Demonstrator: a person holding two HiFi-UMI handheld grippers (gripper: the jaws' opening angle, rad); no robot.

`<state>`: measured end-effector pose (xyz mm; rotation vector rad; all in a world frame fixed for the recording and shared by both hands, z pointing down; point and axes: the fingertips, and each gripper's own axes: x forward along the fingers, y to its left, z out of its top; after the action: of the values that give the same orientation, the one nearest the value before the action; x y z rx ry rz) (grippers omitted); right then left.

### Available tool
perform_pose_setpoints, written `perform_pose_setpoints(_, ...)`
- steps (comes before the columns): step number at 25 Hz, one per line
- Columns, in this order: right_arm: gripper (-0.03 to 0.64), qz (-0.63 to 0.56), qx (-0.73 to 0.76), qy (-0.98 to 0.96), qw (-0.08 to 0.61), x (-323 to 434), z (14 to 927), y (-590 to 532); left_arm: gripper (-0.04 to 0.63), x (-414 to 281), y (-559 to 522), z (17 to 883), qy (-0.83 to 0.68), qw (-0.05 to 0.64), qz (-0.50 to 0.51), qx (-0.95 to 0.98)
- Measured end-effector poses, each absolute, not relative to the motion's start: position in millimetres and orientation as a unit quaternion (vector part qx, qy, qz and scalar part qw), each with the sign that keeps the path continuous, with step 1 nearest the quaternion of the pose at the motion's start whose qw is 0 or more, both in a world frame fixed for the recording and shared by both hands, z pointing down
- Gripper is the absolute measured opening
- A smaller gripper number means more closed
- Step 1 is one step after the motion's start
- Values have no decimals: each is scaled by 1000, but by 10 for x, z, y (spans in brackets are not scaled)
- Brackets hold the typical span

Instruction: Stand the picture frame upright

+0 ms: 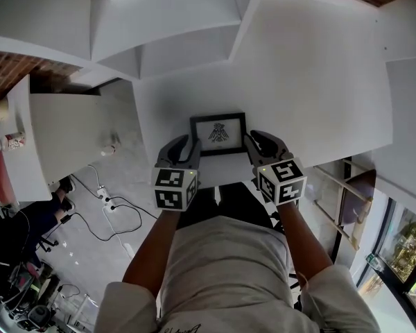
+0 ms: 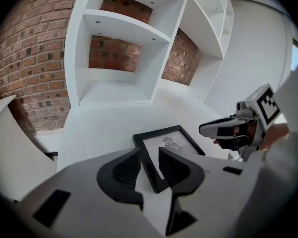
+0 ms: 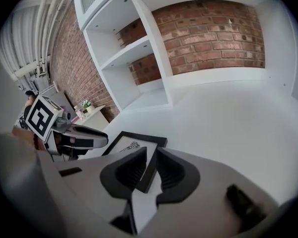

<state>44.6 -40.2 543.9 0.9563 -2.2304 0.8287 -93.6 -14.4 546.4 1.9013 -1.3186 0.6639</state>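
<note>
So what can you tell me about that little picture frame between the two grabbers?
The picture frame is small and rectangular: a thin black rim, matte-looking, around a white sheet with a small dark drawing. It seems to lie flat, face up, on the white surface, not yet stood up. The left gripper has open jaws astride its left rail; the right gripper straddles its right rail, whether pinching I cannot tell.

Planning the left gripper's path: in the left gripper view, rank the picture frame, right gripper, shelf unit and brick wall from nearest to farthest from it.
1. picture frame, its edge between the jaws.
2. right gripper, at the frame's far side, to the right.
3. shelf unit, beyond the frame, at the back.
4. brick wall, showing behind the shelves.
</note>
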Motion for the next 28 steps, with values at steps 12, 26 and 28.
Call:
perform_pose_setpoints(12, 106, 333, 363, -816, 301, 432, 5701, -413, 124, -913, -174, 5655, -505, 372, 272, 730)
perform_pose_setpoints(26, 110, 346, 355, -810, 313, 384, 5843, -416, 124, -912, -200, 5756, -501, 392, 271, 722)
perform_pose_setpoints(28, 110, 346, 354, -811, 311, 380, 5861, -418, 124, -913, -201, 5760, -502, 399, 267, 720)
